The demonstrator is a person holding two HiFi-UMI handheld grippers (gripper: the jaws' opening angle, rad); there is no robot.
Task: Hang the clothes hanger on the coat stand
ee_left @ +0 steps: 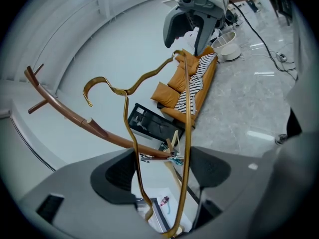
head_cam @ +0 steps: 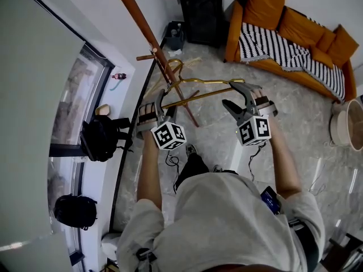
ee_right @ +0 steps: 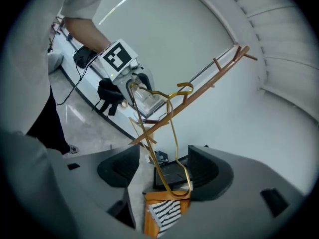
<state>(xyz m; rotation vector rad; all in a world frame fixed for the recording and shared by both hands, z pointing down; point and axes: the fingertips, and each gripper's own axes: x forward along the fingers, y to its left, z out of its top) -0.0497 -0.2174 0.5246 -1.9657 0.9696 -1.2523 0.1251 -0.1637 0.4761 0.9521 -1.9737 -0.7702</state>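
A gold wire clothes hanger is held level in the air between my two grippers. Its hook points at the leaning wooden coat stand, close to a side peg and apart from it. My left gripper is shut on the hanger's left end; both wires run between its pads. My right gripper is open, and the hanger's right end loop lies loose between its pads. Each gripper view shows the other gripper at the hanger's far end.
An orange sofa with a striped blanket stands at the back right, and a black cabinet stands behind the stand. Two black bags lie along the window on the left. A round basket sits at the right edge. Cables trail over the floor.
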